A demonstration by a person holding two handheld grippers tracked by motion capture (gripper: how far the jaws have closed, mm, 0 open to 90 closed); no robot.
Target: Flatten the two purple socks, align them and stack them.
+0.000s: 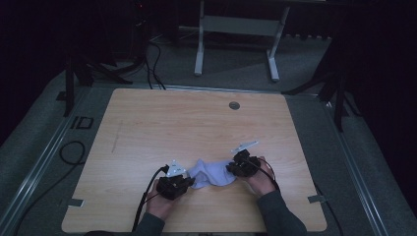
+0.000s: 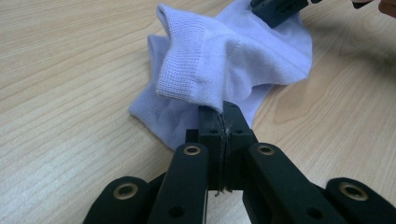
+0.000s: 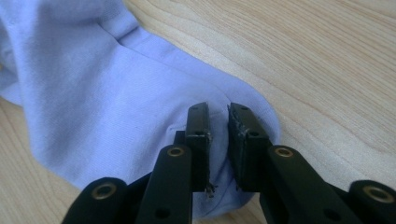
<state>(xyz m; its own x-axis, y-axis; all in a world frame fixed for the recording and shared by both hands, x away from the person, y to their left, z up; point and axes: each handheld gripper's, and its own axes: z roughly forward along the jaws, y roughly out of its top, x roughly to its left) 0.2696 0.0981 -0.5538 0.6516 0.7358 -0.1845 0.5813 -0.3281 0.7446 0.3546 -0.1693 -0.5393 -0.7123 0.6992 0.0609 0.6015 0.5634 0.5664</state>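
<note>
Parted fingers [image 3: 243, 135] over sock [image 3: 116, 93]

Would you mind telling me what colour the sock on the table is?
The sock is pale lavender-blue, plain and unpatterned; the left gripper view shows it best.

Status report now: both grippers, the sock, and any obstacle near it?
Left gripper shut on sock cuff. Right gripper over the toe end, jaws slightly apart, not clamped. Table around it bare, nothing in the way.

Left gripper [image 2: 223, 122] jaws pressed together, right gripper [image 3: 218, 122] jaws slightly apart, both low
</note>
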